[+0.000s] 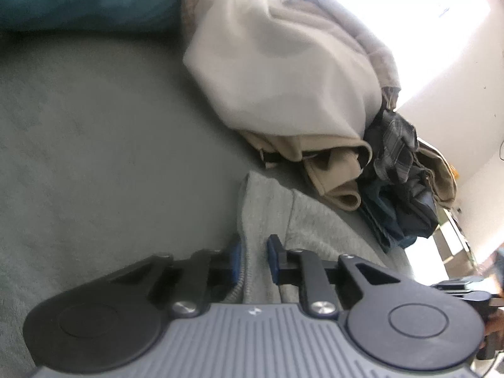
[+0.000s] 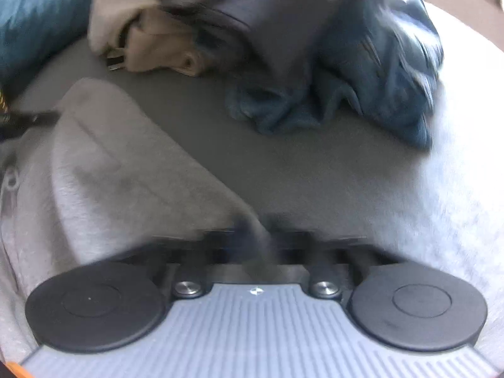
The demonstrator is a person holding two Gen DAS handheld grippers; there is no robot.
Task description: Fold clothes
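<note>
L claw [image 1: 255, 260] nearly closed, pinching grey garment [image 1: 315, 223] edge w/ zipper. R claw [image 2: 261, 242] clamped shut on grey fabric fold; view blurred. Clothes pile [image 1: 315, 100] far right.

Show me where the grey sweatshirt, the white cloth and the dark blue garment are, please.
grey sweatshirt [image 1: 312, 220]: left wrist view, its flat body beyond the fingers.
white cloth [image 1: 277, 72]: left wrist view, its broad top face.
dark blue garment [image 2: 378, 72]: right wrist view, its crumpled middle.

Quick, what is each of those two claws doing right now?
Left gripper: closed on the grey sweatshirt.
Right gripper: closed on the same sweatshirt's edge, though blurred.
</note>
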